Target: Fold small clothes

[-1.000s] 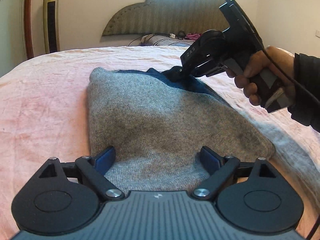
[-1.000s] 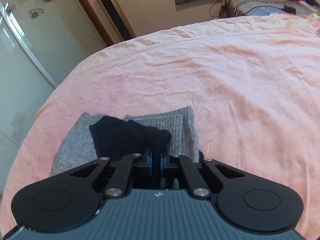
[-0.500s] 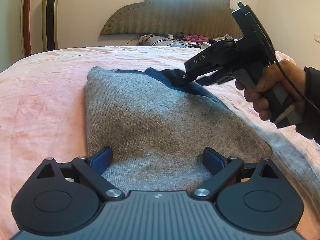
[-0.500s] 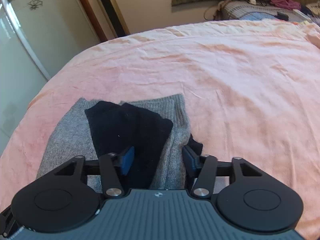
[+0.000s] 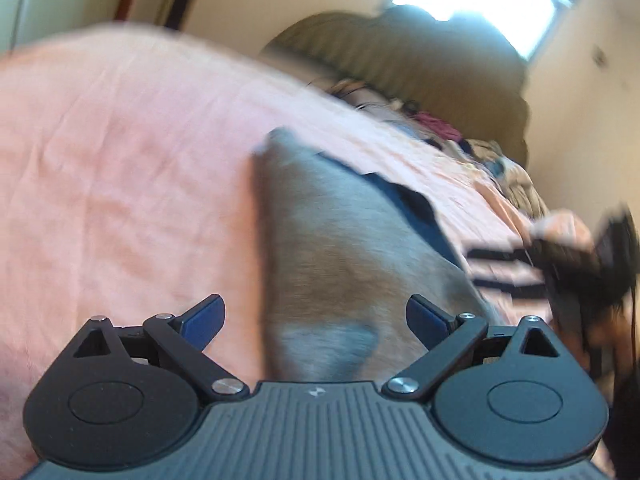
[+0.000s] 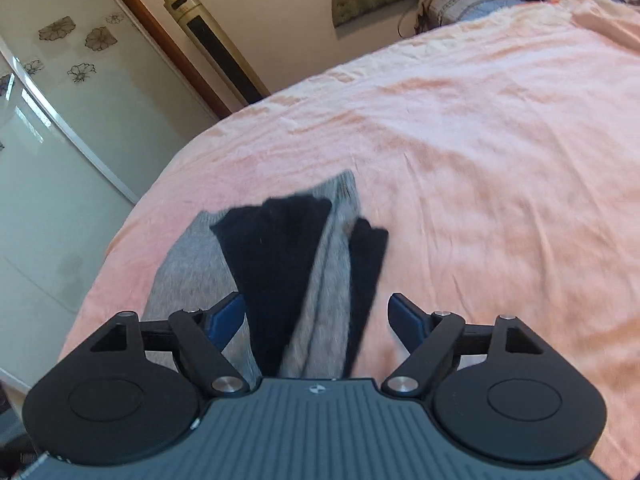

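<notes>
A folded grey knit garment (image 5: 340,256) with dark navy parts (image 5: 416,208) lies on the pink bedsheet (image 5: 120,184). My left gripper (image 5: 314,316) is open and empty, just above the garment's near end; this view is blurred and tilted. My right gripper (image 6: 316,316) is open and empty, over the garment (image 6: 188,256), whose black cuffs (image 6: 276,248) lie on top. The right gripper also shows blurred at the right edge of the left wrist view (image 5: 500,268), off the garment's side.
The pink sheet (image 6: 480,160) spreads wide to the right of the garment. A padded headboard (image 5: 420,56) and a pile of clothes (image 5: 440,128) are at the far end. A tall tower fan (image 6: 216,48) and a glass wardrobe door (image 6: 48,120) stand left.
My right gripper opened, let go of the black cuff and drew back to the right. My left gripper swung and tilted fast, staying open.
</notes>
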A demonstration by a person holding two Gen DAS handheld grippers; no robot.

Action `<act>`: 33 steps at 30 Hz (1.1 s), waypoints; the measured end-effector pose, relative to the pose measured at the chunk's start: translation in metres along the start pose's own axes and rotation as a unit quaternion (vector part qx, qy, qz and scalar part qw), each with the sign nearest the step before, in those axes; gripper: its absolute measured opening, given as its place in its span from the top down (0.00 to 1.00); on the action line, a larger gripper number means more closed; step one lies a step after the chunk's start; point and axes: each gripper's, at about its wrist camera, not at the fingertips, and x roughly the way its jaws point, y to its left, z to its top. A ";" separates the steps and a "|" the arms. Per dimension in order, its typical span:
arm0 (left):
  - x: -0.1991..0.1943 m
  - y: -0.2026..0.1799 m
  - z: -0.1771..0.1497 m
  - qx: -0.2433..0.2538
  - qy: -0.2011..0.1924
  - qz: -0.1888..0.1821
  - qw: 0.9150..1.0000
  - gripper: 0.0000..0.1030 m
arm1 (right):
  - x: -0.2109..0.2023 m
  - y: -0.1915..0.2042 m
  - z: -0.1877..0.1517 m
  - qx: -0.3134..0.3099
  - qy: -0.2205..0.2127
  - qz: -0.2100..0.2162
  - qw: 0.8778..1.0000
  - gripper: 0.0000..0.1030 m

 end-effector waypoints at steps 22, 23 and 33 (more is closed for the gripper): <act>-0.005 0.001 -0.017 -0.031 0.083 -0.103 0.991 0.16 | -0.031 0.009 -0.068 0.002 0.049 0.088 0.995 0.38; -0.005 -0.006 -0.018 -0.013 0.078 -0.086 0.993 0.32 | -0.030 0.015 -0.073 -0.024 0.054 0.070 0.996 0.61; -0.028 -0.009 -0.011 0.078 0.077 -0.002 0.994 0.76 | -0.043 0.016 -0.079 -0.066 0.036 0.047 0.996 0.60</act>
